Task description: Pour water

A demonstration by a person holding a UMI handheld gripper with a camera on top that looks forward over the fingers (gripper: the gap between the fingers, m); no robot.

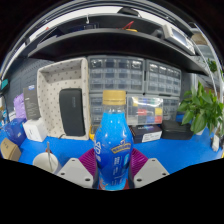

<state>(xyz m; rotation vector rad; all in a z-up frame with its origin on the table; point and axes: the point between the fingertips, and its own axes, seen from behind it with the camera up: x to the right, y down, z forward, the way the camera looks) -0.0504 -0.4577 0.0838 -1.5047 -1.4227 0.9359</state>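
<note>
A blue plastic bottle [114, 140] with a yellow cap and a blue-and-gold label stands upright between my fingers, lifted above the blue table [170, 152]. My gripper [113, 165] is shut on the bottle, both magenta pads [90, 161] pressing its lower body from either side. The bottle's base is hidden below the fingers. A white cup [46, 160] sits on the table to the left of the fingers.
A green potted plant [203, 108] stands at the right. Behind the bottle are a clear box [145, 112], drawer cabinets [135, 78] and a black panel [71, 110]. A pegboard and small items fill the left side.
</note>
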